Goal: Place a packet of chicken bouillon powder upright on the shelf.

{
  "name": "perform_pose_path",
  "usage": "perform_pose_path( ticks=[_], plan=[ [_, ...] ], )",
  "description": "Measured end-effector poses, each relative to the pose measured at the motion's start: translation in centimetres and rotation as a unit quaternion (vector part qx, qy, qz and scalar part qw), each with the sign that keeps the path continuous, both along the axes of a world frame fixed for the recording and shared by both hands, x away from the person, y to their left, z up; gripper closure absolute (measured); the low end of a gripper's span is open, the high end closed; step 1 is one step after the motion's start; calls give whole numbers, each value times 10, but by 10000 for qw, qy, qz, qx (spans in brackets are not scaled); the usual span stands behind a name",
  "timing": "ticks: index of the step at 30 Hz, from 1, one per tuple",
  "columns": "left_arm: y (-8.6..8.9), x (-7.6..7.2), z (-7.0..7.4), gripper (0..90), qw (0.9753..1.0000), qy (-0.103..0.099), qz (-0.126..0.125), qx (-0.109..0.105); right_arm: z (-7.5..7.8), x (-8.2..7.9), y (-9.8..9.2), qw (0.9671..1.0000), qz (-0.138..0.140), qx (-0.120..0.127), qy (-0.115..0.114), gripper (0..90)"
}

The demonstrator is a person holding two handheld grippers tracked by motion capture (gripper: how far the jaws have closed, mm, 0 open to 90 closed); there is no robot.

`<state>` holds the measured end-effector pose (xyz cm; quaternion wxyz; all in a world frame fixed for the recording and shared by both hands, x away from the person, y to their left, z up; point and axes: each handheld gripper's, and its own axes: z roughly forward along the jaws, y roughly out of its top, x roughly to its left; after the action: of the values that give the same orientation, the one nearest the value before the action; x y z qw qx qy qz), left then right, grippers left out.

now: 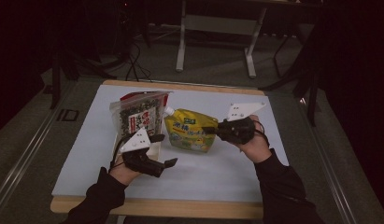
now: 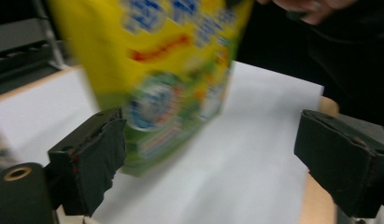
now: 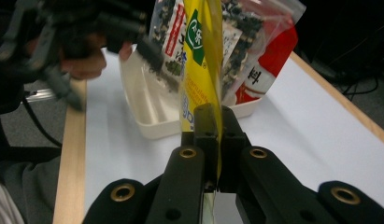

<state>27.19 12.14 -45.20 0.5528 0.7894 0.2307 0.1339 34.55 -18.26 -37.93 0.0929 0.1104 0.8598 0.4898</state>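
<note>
Between the right gripper's (image 3: 210, 140) clenched jaws stood the yellow plastic spout pouch (image 1: 189, 130), upright; the left gripper (image 1: 162, 150) waited released beside it.

Print on the yellow pouch (image 1: 190, 130) and seaweed bag (image 1: 139, 115) seems unreadable (too blurred).

room dark | grey floor (image 1: 217, 65) | white-legged table frame (image 1: 181, 42) behind | cables (image 1: 133, 65) on floor

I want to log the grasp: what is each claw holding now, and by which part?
The right claw is shut on the yellow pouch, pinching its side edge. The left claw is open and holds nothing.
</note>
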Motion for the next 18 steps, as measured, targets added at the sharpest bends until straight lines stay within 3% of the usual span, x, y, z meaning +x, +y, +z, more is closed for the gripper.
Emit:
perform_pose_path(
  ticks=[6,11,18],
  plan=[
    [-17,-13,-15,87,9996,69,-266,79,7,2,6,10000,51,70,-26,900],
    [-26,-21,-26,87,9987,226,-455,-19,11,4,12,9998,161,109,-50,900],
    [-40,-27,-44,87,9968,362,-690,191,15,4,26,9993,334,139,-69,900]
  ],
)
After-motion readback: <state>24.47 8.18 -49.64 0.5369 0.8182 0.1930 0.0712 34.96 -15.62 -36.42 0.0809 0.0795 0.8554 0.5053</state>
